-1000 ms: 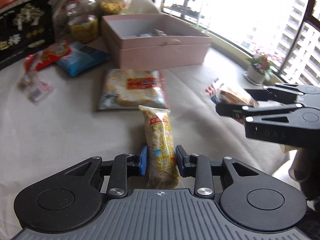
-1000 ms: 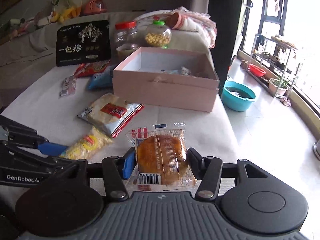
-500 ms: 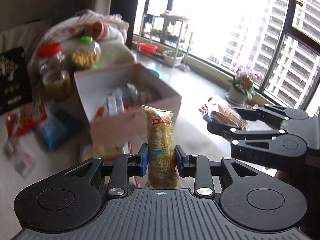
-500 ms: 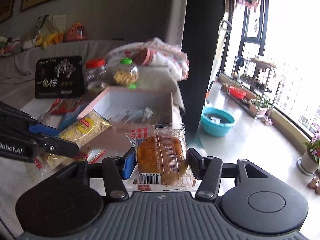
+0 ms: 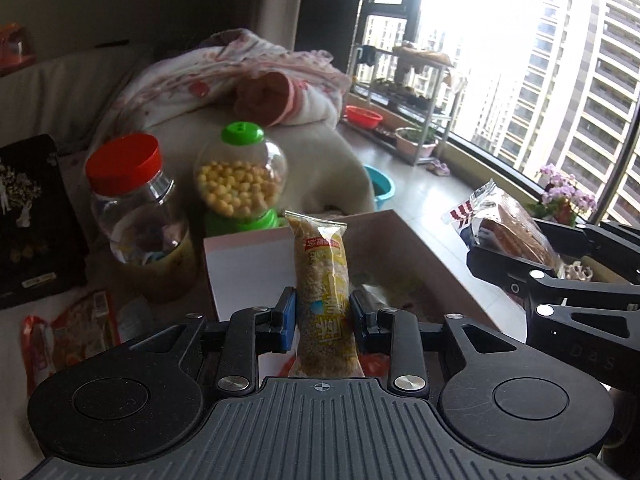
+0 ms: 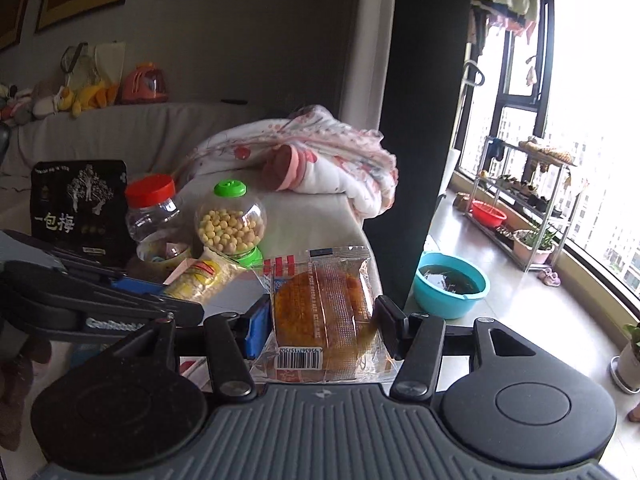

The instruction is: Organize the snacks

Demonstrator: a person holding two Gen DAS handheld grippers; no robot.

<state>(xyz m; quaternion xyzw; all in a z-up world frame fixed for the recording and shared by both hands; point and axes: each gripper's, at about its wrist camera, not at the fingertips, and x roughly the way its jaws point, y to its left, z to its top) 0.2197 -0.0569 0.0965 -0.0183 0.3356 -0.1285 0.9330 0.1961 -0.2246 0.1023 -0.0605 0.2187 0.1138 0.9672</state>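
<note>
Both grippers have risen from the tabletop toward the pink box (image 5: 420, 248) since 1 second ago, each carrying its snack along. Left wrist view: my left gripper (image 5: 323, 314) is clamped on the long yellow snack pack (image 5: 323, 288), its 2 blue pads pressing the pack near its lower half, so that the pack stands upright in front of the box's near wall. At right in the same view, my right gripper (image 5: 516, 248) reaches in from the side with the wrapped round cake (image 5: 508, 226) over the box's right edge. Right wrist view: my right gripper (image 6: 322, 320) is closed on that cake (image 6: 324, 312), barcode end toward the camera; my left gripper (image 6: 168, 294) enters from the left with the yellow pack (image 6: 204, 278) angled up from it. Behind the box stand 2 containers side by side: a red-lidded jar (image 5: 136, 216) and a green-capped dispenser of yellow balls (image 5: 240, 176). A black pouch (image 6: 78, 204) stands to the left of the jar. A red snack packet (image 5: 76, 328) lies on the table left of the box. What lies inside the box is blurred; I cannot tell its contents.
</note>
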